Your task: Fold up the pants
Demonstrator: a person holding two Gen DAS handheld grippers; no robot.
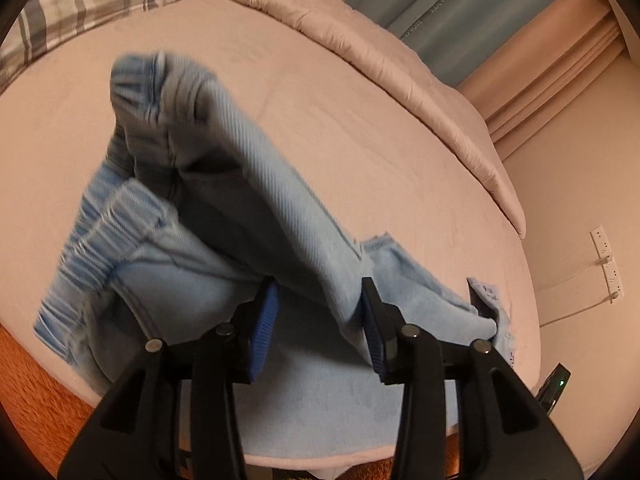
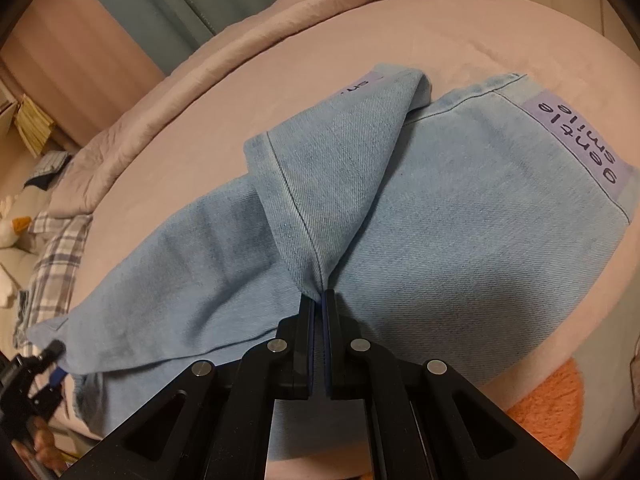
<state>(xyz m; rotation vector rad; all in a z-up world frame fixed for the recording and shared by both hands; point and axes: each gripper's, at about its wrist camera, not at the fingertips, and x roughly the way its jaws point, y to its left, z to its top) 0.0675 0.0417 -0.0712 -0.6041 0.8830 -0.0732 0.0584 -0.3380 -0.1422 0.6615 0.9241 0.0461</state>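
Because the pants (image 1: 224, 216) are soft, floppy denim with some weight, they sag from any pinch; seams and hems give the surest hold. Spread apart, the left claw (image 1: 320, 312) holds nothing, cloth draped ahead of it on the bed (image 1: 360, 120). Pressed together, the right claw (image 2: 319, 300) pinches a seamed fold. Beyond lie a quilt (image 1: 380, 40) and plaid pillow (image 1: 100, 0), well clear.
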